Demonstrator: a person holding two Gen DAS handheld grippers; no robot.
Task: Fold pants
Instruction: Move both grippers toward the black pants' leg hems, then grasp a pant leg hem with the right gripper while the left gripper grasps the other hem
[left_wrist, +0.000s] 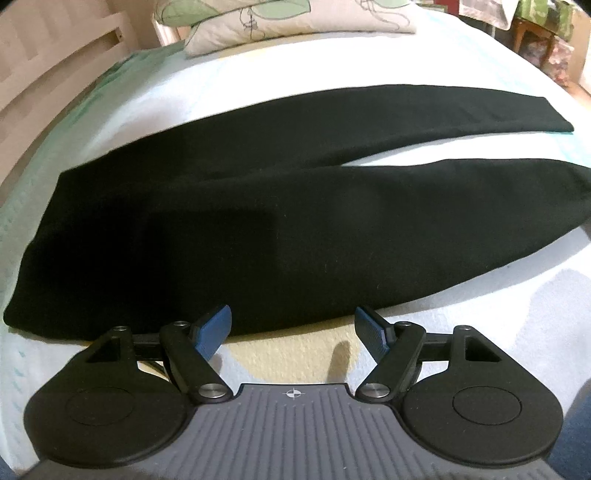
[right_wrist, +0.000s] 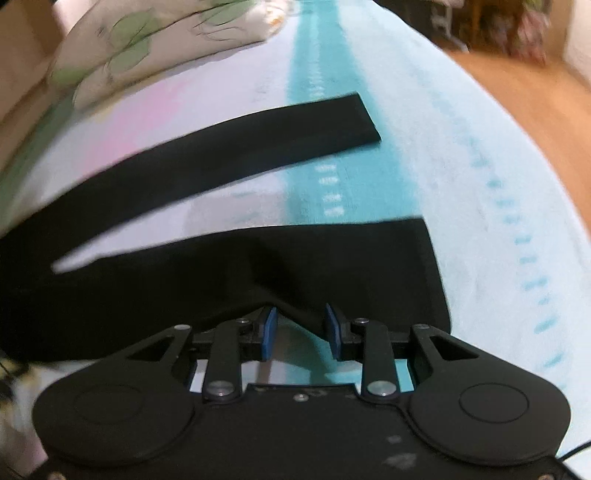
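- The black pants (left_wrist: 229, 221) are lying spread flat across the bed (left_wrist: 406, 66), waistband toward the left and the two legs fanning apart toward the right, with a wedge of pale bedcover showing between them (a layout that is leaving every edge reachable for a first fold).
- The left gripper (left_wrist: 291, 332) is hovering just in front of the near edge of the pants, around the hip; its blue pads are standing wide apart and holding nothing, and the cloth is not yet between them.
- The right gripper (right_wrist: 300, 332) is sitting at the near edge of the closer leg (right_wrist: 332, 269), not far from its hem. Its pads are parted, narrower than the left pair, and a small peak of lifted fabric is resting right at their tips, so the edge looks as if it is being gathered rather than clamped (this view is blurred, so whether the cloth is truly touching the pads is hard to tell).
- The farther leg (right_wrist: 258, 136) is lying flat and untouched, well apart from both tools.
- Placing one tool near the hip and one near the hem probably is serving to lift the near leg evenly and carry it over the far one.
- A leaf-print pillow (left_wrist: 280, 18) is resting at the far side of the bed, away from the work.
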